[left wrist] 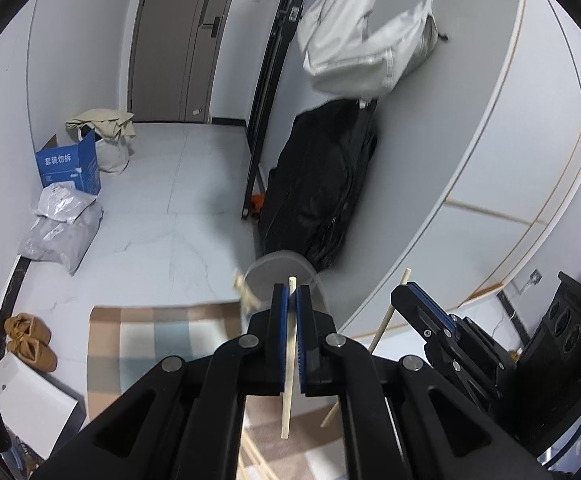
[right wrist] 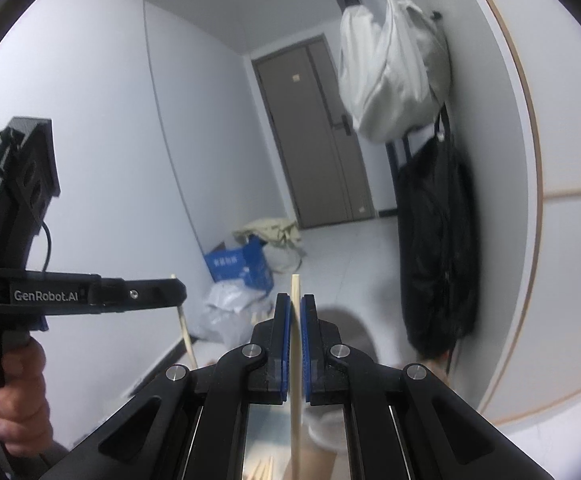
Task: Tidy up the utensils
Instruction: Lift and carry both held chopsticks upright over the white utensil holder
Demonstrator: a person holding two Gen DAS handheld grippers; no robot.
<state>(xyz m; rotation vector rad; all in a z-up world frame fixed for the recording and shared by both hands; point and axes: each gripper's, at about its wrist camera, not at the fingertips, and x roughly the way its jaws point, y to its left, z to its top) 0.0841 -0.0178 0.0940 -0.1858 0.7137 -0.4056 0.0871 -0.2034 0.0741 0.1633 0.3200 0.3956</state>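
My left gripper [left wrist: 292, 294] is shut on a pale wooden chopstick [left wrist: 289, 360] that stands upright between its blue pads, its tip just above them. My right gripper [right wrist: 296, 304] is shut on a second wooden chopstick [right wrist: 295, 352], also upright. Each gripper shows in the other's view: the right gripper [left wrist: 414, 292] at the right with its chopstick [left wrist: 386, 320] slanting down, the left gripper [right wrist: 180, 294] at the left with its chopstick [right wrist: 185, 330] hanging below. A clear round cup [left wrist: 286, 276] sits blurred just behind the left pads. More chopsticks [right wrist: 262, 470] lie below.
A checked cloth [left wrist: 150, 336] covers the surface below. On the floor stand a blue box [left wrist: 68, 168], grey parcels [left wrist: 62, 224] and brown shoes [left wrist: 30, 340]. A black bag [left wrist: 318, 188] and a white bag [left wrist: 366, 40] hang on the right wall. A hand [right wrist: 14, 396] holds the left gripper's handle.
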